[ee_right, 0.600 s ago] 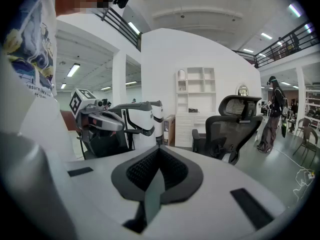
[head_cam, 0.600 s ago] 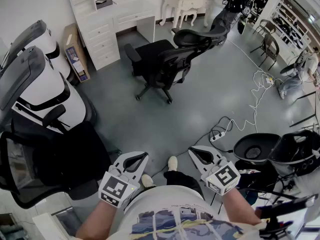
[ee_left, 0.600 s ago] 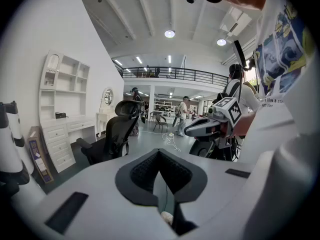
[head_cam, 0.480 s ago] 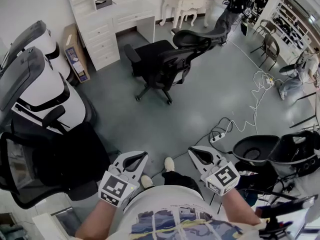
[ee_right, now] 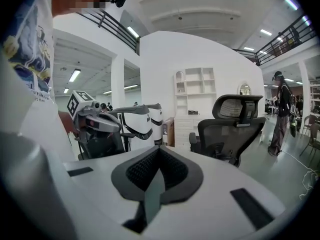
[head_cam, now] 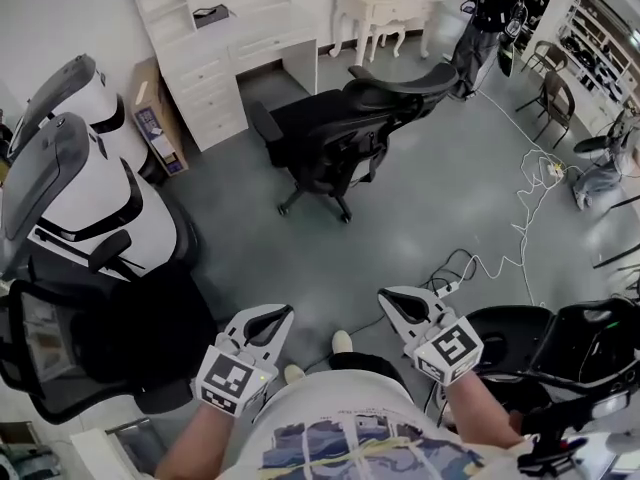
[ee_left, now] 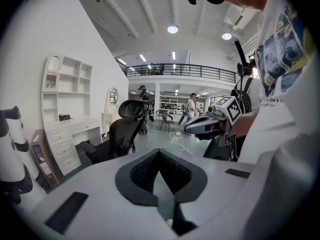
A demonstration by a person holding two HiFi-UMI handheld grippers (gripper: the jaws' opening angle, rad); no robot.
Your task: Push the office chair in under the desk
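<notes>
Facing the office chair (head_cam: 335, 133) well ahead, desk (head_cam: 245, 40) just beyond its seat, left gripper (head_cam: 280, 316) and right gripper (head_cam: 390, 298) both pressed together, empty.

A big furniture showroom hall — office chairs (head_cam: 335, 133) standing about, a white desk (head_cam: 245, 40), a railed mezzanine (ee_left: 180, 72) above.
</notes>
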